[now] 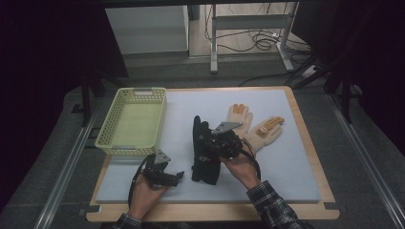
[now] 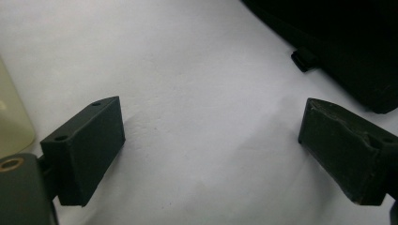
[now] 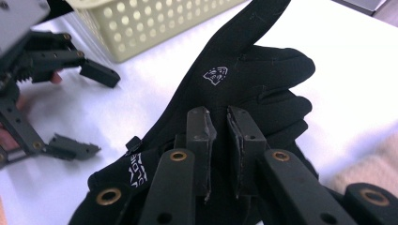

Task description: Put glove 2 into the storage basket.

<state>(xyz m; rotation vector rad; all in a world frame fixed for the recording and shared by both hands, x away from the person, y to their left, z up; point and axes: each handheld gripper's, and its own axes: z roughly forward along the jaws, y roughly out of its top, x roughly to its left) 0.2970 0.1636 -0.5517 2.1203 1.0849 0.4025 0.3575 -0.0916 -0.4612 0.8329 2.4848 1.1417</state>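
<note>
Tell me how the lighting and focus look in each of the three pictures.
High view: dim overall, dark surroundings, the white mat is the brightest part and the black glove loses detail. Left gripper view: bright, the mat washed out, the near jaws soft and slightly blurred. Right gripper view: evenly lit, the glove's white logo sharp, the basket a bit soft.

Table: a wooden board (image 1: 305, 143) with a pale grey mat (image 1: 286, 162) on it.
Floor: dark grey carpet (image 1: 363, 157) around the table.
Behind the table: a metal frame (image 1: 248, 33), loose cables (image 1: 260, 43), perhaps a white cabinet (image 1: 145, 28).
Light: dim, edges dark.
</note>
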